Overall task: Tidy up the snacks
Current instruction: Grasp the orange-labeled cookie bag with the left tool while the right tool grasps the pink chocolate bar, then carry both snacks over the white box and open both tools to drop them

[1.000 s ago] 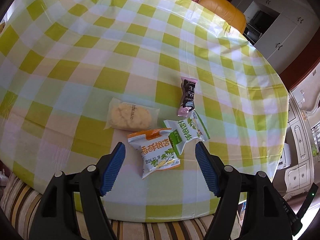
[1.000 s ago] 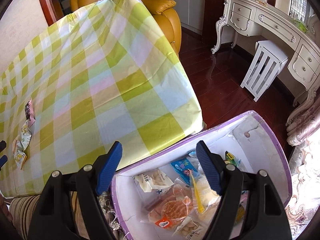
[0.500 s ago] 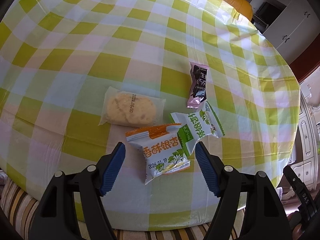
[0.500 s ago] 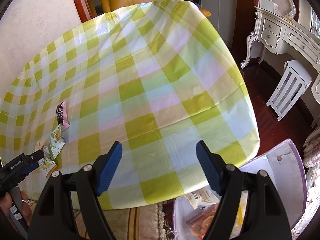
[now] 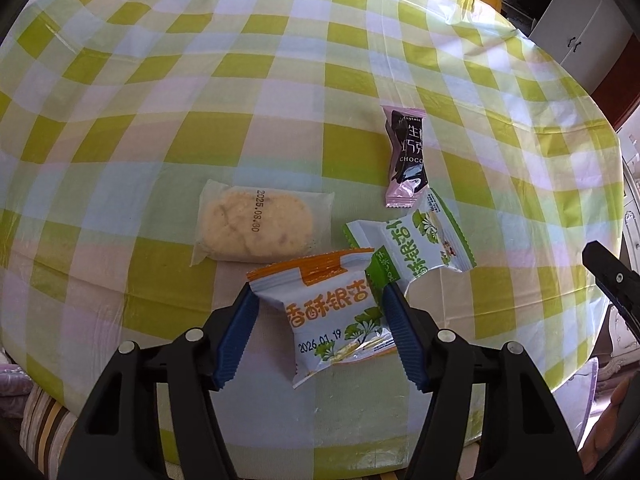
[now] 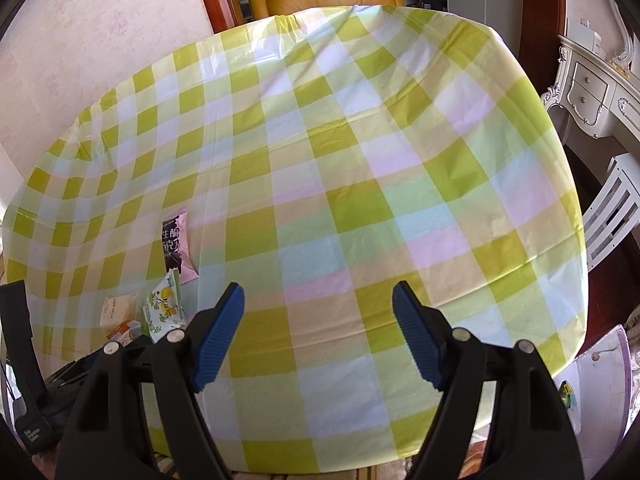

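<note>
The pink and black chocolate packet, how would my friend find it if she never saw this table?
Start at the round table with the green and yellow checked tablecloth, then find the little cluster of four snack packets near its front edge. The pink and black chocolate packet lies farthest back, just beyond the green and white packet. It is the only dark, narrow one, printed "CHOCO".

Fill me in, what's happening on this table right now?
Snacks are being sorted. The left gripper has its jaws around the orange packet, which lies on the checked tablecloth; I cannot tell if they grip it. The green packet, chocolate bar and clear-wrapped cake lie beyond it. The right gripper hovers open and empty, and the purple box sits off the table's edge.
</note>
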`<state>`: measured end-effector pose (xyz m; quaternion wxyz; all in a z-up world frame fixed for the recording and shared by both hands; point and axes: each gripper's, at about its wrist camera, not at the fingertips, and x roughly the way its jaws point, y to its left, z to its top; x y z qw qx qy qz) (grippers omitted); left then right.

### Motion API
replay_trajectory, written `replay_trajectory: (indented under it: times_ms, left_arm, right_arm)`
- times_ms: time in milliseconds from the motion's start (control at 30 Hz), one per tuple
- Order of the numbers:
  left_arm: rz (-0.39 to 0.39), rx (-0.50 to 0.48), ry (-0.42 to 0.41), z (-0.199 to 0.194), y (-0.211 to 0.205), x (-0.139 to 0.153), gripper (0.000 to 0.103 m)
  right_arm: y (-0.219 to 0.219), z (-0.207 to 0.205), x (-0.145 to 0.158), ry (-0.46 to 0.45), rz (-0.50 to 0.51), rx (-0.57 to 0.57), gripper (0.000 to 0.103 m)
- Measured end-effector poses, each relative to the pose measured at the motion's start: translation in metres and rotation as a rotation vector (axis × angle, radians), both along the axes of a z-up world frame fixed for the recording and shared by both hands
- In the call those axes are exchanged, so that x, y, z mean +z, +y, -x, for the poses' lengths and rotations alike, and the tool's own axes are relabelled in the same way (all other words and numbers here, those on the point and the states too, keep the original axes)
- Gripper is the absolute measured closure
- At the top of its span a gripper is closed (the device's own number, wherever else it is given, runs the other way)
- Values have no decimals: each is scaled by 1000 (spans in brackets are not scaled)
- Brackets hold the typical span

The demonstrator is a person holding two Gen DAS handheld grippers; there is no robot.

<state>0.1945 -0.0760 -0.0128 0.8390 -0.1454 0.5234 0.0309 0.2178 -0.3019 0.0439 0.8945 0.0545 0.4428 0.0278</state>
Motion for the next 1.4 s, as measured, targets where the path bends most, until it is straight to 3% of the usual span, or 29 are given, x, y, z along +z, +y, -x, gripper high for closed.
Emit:
replay_trajectory:
  times_ms: [200,433,633,867,1067,1267,1400]
  left_arm:
    - [21,-6,-17,2,5,0,47]
    - [113,25,-51,11,21,3,52]
    - [195,89,-114,22,44,12,52]
    - [230,140,-141,26,60,15,52]
    - [246,138,-149,26,62,15,52]
    - [251,141,-150,26,62,14,52]
    - [250,138,-150,26,63,14,52]
  right_arm:
    - [33,-20,-3,-3,5,48,27]
    - [80,-43,-8,5,17,123,27]
    - [121,-58,-24,27,65,192,27]
    - [140,-70,-43,66,92,213,31]
    - [152,-78,-53,84,119,226,46]
    - [157,-82,-64,109,119,238,78]
    - [154,-82,-61,91,113,235,83]
